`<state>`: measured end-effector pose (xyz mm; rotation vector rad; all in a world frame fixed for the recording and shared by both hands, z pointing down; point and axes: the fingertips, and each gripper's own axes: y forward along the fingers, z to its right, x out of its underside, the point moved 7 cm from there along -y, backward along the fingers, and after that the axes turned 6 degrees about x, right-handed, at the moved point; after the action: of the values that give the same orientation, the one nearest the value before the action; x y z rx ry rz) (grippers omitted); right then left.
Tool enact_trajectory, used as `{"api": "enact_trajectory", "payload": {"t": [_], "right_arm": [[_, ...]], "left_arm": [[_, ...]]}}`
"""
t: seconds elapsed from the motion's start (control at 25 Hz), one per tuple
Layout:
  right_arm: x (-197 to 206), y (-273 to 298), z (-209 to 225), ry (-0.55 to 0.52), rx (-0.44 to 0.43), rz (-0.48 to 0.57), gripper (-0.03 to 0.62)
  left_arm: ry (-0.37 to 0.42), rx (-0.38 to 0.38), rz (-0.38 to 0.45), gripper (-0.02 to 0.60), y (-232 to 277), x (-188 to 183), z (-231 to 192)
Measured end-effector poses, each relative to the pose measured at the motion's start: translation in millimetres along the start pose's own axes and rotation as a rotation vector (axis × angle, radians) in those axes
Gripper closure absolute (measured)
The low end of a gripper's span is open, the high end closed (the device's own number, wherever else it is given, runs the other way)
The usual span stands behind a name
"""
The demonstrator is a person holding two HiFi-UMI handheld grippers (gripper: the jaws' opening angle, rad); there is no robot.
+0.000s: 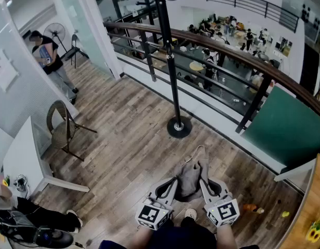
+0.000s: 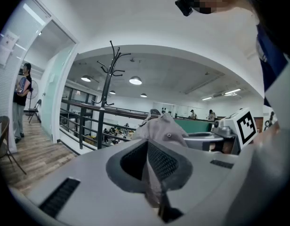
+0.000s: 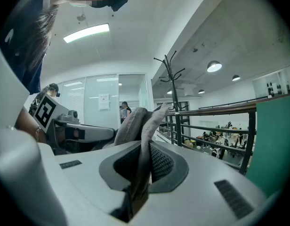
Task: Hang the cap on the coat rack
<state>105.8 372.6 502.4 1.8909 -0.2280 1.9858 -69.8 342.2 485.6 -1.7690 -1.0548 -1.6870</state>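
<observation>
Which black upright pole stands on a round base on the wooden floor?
The coat rack, standing alone before the railing; the other posts belong to that railing.

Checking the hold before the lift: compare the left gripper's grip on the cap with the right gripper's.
In the head view, the left gripper pinches the cap at its left side, the right gripper at its right side. The left gripper's jaws hold a thin pleat, the right gripper's a thicker fold. Both are shut on the cap.
</observation>
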Motion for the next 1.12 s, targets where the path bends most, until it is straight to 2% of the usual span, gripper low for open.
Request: {"api": "enact_trajectory", "payload": {"t": [0.12, 0.24, 0.48, 0.64, 0.88, 1.12], "right_arm": [[1, 1, -21, -0.020, 0.050, 0.003, 0.563], [2, 11, -40, -0.051, 0.056, -0.004, 0.563], [8, 21, -75, -0.030, 0.068, -0.030, 0.563], [5, 30, -91, -0.015, 0.064, -0.018, 0.559], [2, 39, -96, 0.016, 0.107, 0.022, 0.557], [-7, 48, -102, 0.006, 0.142, 0.048, 0.556]], "left_arm": [[0.038, 0.031, 0.007, 0.574, -19, -4, -8], [0.060, 0.040, 0.020, 0.574, -34, 1, -20], [0.038, 0.043, 0.005, 0.574, -56, 8, -44], [0.021, 0.027, 0.023, 0.574, -73, 9, -56], [0.007, 0.022, 0.044, 0.574, -83, 14, -68], [0.024, 0.048, 0.096, 0.574, -84, 1, -78]]}}
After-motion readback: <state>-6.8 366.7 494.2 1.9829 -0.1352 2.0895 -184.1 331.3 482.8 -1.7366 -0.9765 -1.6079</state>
